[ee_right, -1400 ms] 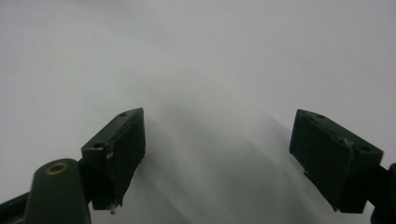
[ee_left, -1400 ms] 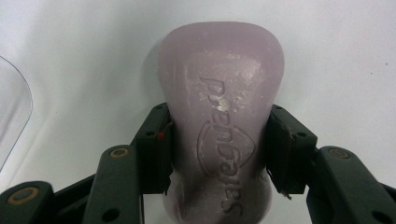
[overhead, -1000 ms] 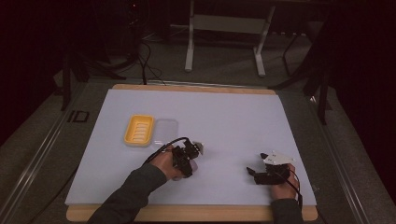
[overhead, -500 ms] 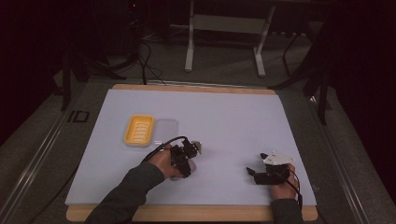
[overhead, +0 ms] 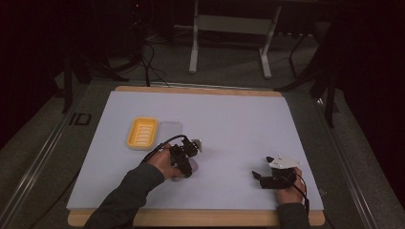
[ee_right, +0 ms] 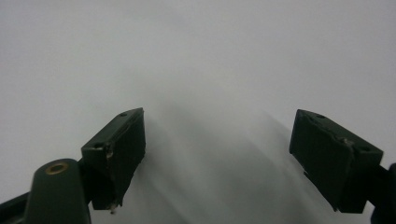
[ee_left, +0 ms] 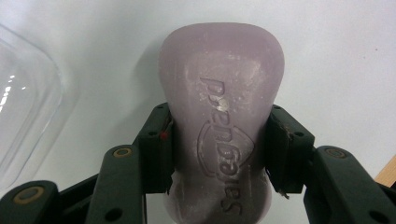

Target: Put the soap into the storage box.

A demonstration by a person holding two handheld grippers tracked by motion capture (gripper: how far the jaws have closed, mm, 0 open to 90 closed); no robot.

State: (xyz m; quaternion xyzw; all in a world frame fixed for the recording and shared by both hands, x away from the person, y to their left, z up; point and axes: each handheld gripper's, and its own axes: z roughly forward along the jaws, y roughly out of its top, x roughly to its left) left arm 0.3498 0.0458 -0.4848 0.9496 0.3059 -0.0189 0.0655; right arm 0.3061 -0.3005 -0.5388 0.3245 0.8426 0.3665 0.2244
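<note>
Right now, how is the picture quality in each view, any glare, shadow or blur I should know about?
High view: dim, the room beyond the white table nearly black. Left gripper view: bright and sharp, embossed lettering on the lilac soap bar readable, faint glints on the clear lid. Right gripper view: soft grey shadow streaks on the sheet between the open fingers, which look slightly soft.
</note>
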